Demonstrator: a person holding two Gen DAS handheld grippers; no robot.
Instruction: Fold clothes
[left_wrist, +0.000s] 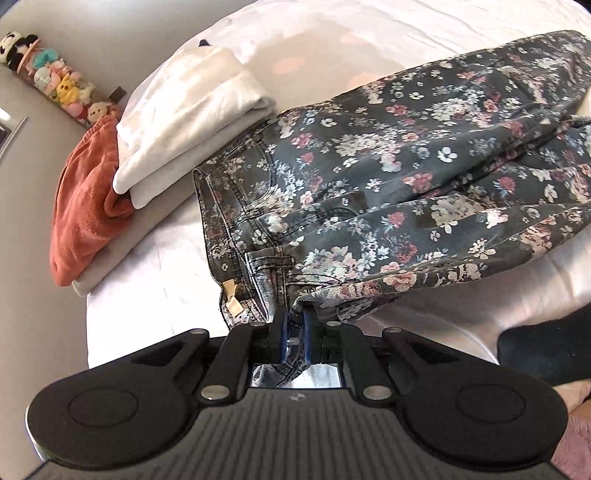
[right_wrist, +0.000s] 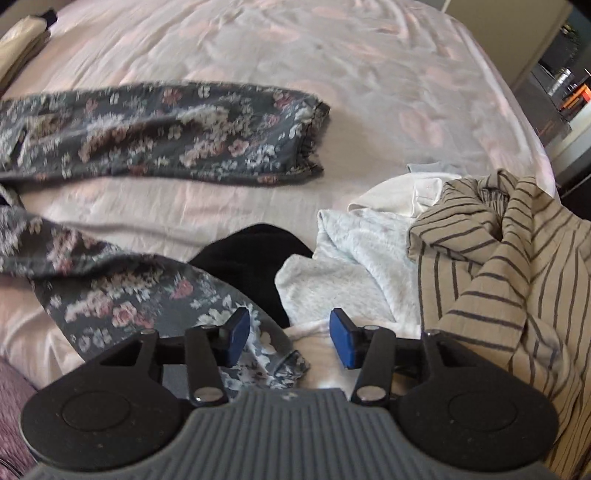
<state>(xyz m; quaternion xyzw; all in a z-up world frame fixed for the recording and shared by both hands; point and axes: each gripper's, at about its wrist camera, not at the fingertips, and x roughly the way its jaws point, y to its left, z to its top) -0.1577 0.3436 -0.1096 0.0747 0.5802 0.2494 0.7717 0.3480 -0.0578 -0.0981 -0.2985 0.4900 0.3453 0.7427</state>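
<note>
Denim waistband: left gripper (left_wrist: 293, 334) is clamped on the floral jeans (left_wrist: 369, 177) at the waist edge.
Near hem: right gripper (right_wrist: 290, 338) stands apart over the nearer leg's cuff; close squarely on it.
Far leg: flat on the bed (right_wrist: 332, 55); bring the near leg over it, seams matched.
Unfolded pile: striped garment (right_wrist: 498, 258) lies to the right, so keep clear.

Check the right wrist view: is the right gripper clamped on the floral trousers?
No. The right gripper stands open, its blue pads apart, with the hem of the floral trousers lying loose beneath them on the bed.
</note>
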